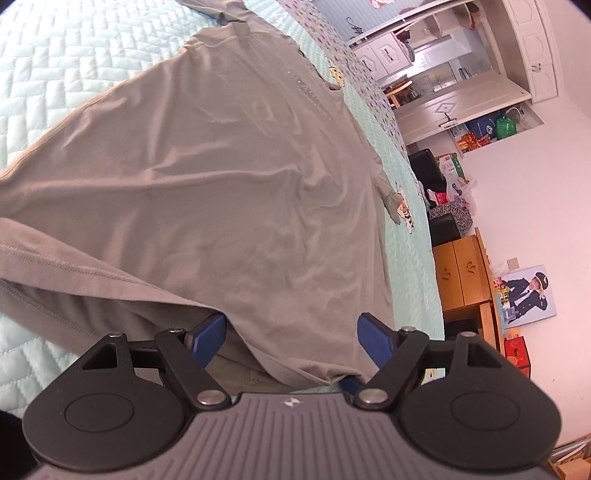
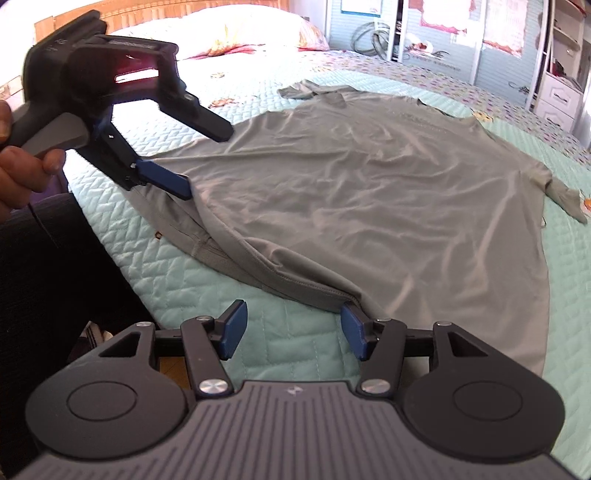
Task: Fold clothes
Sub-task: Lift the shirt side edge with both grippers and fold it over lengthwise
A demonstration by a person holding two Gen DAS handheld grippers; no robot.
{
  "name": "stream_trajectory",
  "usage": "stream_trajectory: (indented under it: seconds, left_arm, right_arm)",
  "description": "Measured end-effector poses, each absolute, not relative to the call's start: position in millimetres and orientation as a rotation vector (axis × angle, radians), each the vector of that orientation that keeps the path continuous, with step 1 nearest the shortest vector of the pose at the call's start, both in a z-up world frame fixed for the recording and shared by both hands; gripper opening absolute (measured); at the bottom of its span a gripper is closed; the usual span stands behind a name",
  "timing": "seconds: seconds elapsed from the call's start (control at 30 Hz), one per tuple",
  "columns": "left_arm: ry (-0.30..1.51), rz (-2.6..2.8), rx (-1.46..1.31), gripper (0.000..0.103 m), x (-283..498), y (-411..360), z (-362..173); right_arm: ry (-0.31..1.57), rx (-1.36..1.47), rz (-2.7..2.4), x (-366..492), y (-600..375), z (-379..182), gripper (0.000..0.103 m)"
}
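One grey shirt [image 2: 369, 206] lies spread on a mint quilted bedspread [image 2: 155, 266], filling the middle of both views, its hem toward six o'clock and its collar toward twelve. Two grippers work at it, each with two blue pads.

The left gripper [image 1: 291, 338] stands wide apart, with the shirt's hem draped loosely between its pads and no pinch on the cloth. The right gripper [image 2: 293, 330] is also released: bare bedspread shows between its pads, and the pad at three o'clock lies just against the hem corner.

The surface is a bed. The left wrist view shows the room off its far side, from one to four o'clock: white cupboards [image 1: 532, 55], a wooden cabinet [image 1: 461, 273] and a framed picture [image 1: 528, 295] leaning on a white wall.

Only the right wrist view shows the left gripper [image 2: 177, 184] from outside, at ten o'clock, gripped by a hand [image 2: 26, 166], with its lower pad on the shirt's raised side edge. That view alone also shows one flowered pillow [image 2: 258, 33] and a wooden headboard [image 2: 122, 13] at eleven o'clock.
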State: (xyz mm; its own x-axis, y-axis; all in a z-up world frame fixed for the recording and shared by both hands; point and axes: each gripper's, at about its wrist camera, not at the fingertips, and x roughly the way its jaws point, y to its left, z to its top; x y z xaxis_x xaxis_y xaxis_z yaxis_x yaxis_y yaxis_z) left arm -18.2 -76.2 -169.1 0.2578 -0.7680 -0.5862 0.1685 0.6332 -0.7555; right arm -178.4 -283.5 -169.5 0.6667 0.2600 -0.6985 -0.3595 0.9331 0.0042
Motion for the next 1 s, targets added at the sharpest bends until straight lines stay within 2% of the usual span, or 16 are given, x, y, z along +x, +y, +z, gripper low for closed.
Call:
stream_trajectory:
  seconds: [0.3, 0.5, 1.0]
  left_arm:
    - [1.143, -0.648, -0.693, 0.081, -1, -78, -186]
    - [1.149, -0.649, -0.699, 0.081, 4, -79, -193]
    - [1.129, -0.666, -0.657, 0.081, -3, -73, -187]
  right_arm:
    - [0.775, -0.118, 0.605, -176, -258, -164, 0.060]
    - [0.732, -0.178, 0.668, -158, -225, -159, 0.064]
    - [0.844, -0.222, 0.262, -163, -287, -175, 0.066]
